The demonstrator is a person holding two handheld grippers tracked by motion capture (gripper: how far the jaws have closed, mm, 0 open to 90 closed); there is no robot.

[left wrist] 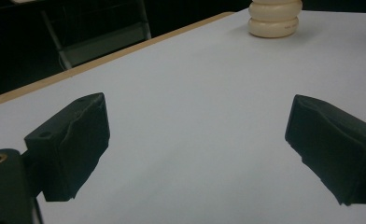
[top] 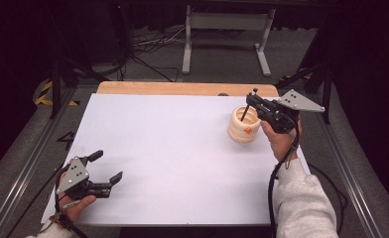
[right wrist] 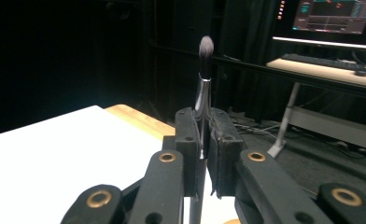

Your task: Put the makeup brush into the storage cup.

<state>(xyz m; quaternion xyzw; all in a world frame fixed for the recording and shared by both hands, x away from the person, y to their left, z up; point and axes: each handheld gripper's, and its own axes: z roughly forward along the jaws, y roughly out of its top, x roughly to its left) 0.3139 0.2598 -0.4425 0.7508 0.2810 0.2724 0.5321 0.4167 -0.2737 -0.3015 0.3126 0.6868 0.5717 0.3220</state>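
A slim makeup brush [right wrist: 202, 79] with a dark bristle tip and a silver ferrule stands between the jaws of my right gripper [right wrist: 203, 116], which is shut on its handle. In the high view the right gripper [top: 252, 101] hovers at the table's far right, just over a cream ribbed holder [top: 243, 126] with a small orange mark. The brush [top: 244, 113] slants down with its lower end at the holder's mouth. My left gripper [top: 107, 166] rests low at the near left corner, open with nothing between its fingers [left wrist: 73, 144]. The holder [left wrist: 275, 17] stands far ahead of it.
A white sheet [top: 172, 148] covers the table, with a wooden edge [top: 182, 88] along the far side. Beyond the table stands a white desk frame [top: 227, 29] with cables on the floor. A lit monitor [right wrist: 335, 16] sits on a desk off the right side.
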